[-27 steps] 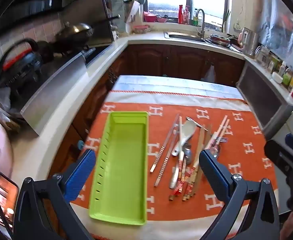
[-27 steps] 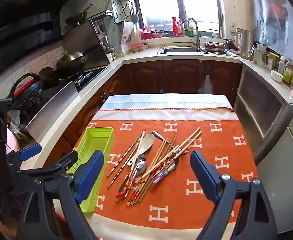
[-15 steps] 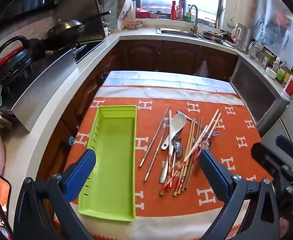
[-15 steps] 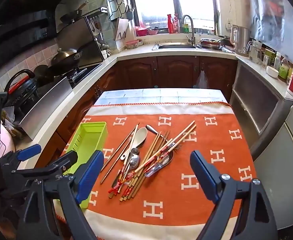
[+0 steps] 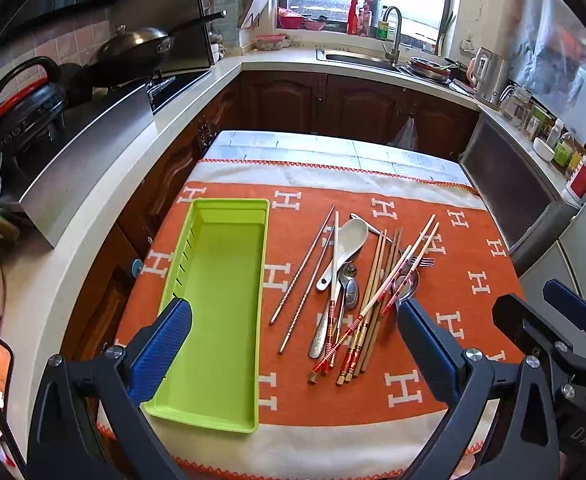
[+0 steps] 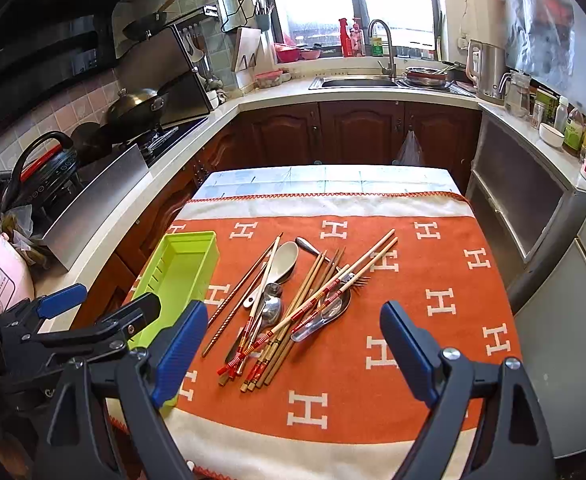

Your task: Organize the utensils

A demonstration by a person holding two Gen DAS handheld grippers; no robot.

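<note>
An empty lime-green tray (image 5: pixel 217 304) (image 6: pixel 181 268) lies on the left of the orange cloth. Right of it is a loose pile of utensils: a white ceramic spoon (image 5: pixel 345 240) (image 6: pixel 281 260), metal spoons (image 5: pixel 349 280), wooden and red-patterned chopsticks (image 5: pixel 377 280) (image 6: pixel 325 292), a metal chopstick pair (image 5: pixel 305 268), and a fork (image 5: pixel 421 261). My left gripper (image 5: pixel 293 328) is open and empty, held above the table's near edge. My right gripper (image 6: pixel 293 332) is open and empty, above the near edge, in front of the pile.
The table carries an orange cloth (image 6: pixel 433 280) with white H marks. A counter with a wok and stove (image 5: pixel 133 48) runs along the left. A sink (image 6: pixel 357 80) is at the back. Cabinets and a fridge (image 6: pixel 573 320) stand on the right.
Both grippers have pulled back and risen, so the table and utensils look farther off. Nothing on the table has moved. Both stay open.
</note>
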